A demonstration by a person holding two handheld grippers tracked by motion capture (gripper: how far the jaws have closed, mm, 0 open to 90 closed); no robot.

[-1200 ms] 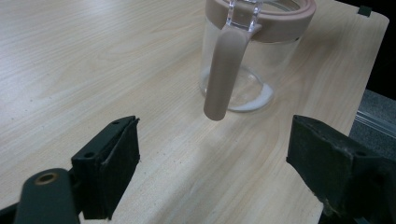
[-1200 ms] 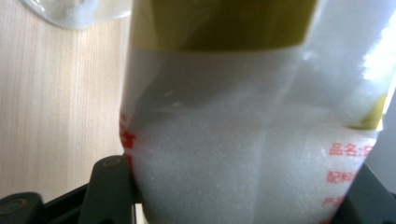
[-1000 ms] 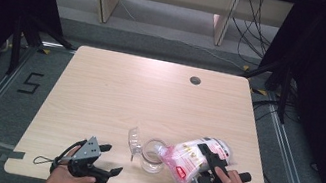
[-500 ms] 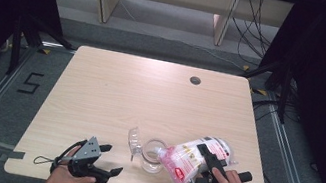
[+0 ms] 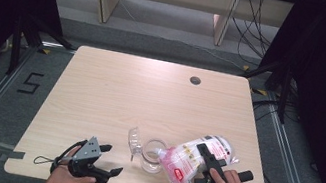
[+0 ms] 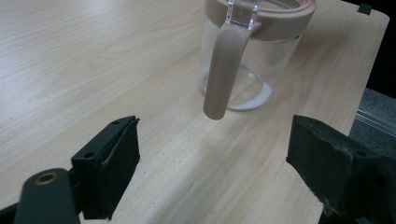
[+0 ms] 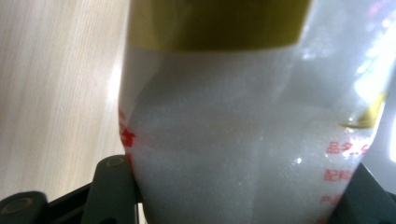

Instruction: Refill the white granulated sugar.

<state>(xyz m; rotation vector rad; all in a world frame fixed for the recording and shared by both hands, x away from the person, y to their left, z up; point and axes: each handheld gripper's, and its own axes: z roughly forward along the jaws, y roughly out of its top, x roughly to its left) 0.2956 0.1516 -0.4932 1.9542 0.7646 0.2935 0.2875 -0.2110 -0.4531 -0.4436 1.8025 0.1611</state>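
Even overhead light falls on the pale rectangular wooden table (image 5: pixel 148 104) in the high view, bright against black surroundings — shadows there are short and soft. The left gripper view is sharp. In the right gripper view the clear plastic bag of white granules (image 7: pixel 252 154) is soft-focused, with glare at right.

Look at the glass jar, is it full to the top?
No, the glass jar holds just a thin layer of white powder at its bottom.

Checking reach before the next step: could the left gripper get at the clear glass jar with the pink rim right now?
Probably yes. The left gripper is open and faces the clear glass jar with the pink rim across bare wooden table.
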